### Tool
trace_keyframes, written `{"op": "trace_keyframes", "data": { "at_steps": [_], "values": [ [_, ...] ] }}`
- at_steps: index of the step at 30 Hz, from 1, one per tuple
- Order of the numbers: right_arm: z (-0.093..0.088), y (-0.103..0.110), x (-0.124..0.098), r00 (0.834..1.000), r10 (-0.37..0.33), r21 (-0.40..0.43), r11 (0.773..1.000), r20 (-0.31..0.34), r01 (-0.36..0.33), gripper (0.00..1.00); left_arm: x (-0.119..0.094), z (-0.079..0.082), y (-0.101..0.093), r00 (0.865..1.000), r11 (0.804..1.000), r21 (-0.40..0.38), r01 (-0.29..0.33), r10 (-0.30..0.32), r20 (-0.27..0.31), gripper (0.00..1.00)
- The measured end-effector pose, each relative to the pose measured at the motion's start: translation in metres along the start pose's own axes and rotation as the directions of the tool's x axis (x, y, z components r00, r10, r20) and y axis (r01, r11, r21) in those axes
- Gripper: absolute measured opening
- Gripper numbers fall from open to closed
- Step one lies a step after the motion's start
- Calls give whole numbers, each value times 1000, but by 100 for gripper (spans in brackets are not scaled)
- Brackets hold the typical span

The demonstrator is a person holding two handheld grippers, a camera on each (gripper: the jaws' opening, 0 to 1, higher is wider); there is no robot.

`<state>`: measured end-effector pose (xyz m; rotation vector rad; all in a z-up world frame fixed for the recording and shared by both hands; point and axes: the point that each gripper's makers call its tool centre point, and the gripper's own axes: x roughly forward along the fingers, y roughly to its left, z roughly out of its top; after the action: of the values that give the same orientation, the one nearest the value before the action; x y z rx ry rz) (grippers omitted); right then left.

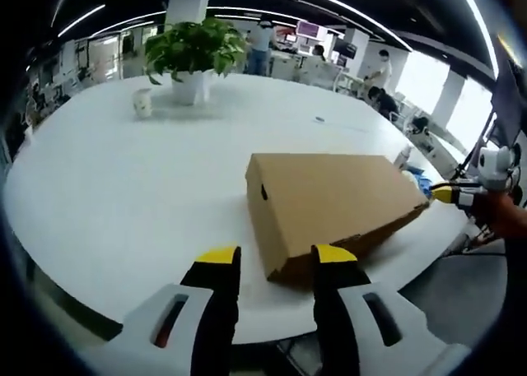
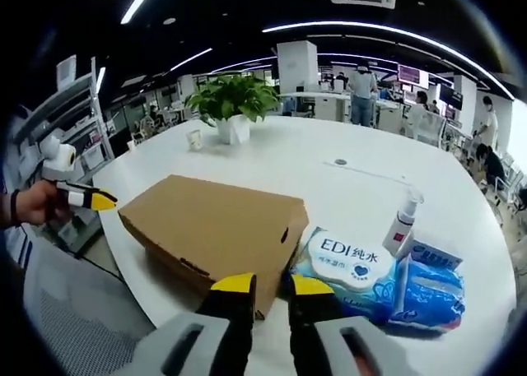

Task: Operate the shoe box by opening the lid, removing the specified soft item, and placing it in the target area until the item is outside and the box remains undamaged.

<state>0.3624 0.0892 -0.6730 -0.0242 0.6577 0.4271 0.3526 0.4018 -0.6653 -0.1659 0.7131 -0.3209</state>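
Flat matte cardboard shoe box (image 1: 329, 207) lid shut, glossy white table (image 1: 123, 187), both tools spread, crinkly wipes pack (image 2: 350, 265)

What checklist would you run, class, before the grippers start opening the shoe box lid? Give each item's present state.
1. Shoe box lid closed, undamaged: ok.
2. Left gripper open, at one end: ok.
3. Right gripper open, at the other end: ok.
4. Wet wipes pack apart from the box: cannot tell; it lies close against it.
5. Spray bottle upright, off the lid: ok.
6. Soft item inside: cannot tell, lid shut.
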Motion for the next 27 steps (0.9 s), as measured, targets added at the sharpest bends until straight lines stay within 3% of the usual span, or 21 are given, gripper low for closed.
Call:
{"op": "trace_keyframes", "data": {
  "at_steps": [3,5,8,14,15,27],
  "values": [
    [0,11,9,999,38,25,999,-11,-38,16,9,-1,-5,1000,999,-36,18,-18,-12,36],
    [-5,23,17,995,90,94,992,-31,-87,20,15,-5,-7,999,999,-45,21,-23,-35,35],
    [-13,23,23,995,84,132,988,-49,-77,26,26,-18,-10,994,999,-17,30,-31,-105,35],
    [-27,23,30,992,75,140,988,-106,-59,26,38,-30,-13,990,999,-30,32,-36,-138,31],
    [-25,22,30,993,71,161,985,-96,-55,26,37,-25,-13,993,996,-79,33,-42,-113,31],
    [-19,22,36,991,64,150,988,-116,-47,25,43,-20,-10,990,996,-73,59,-68,-123,32]
  ]
}}
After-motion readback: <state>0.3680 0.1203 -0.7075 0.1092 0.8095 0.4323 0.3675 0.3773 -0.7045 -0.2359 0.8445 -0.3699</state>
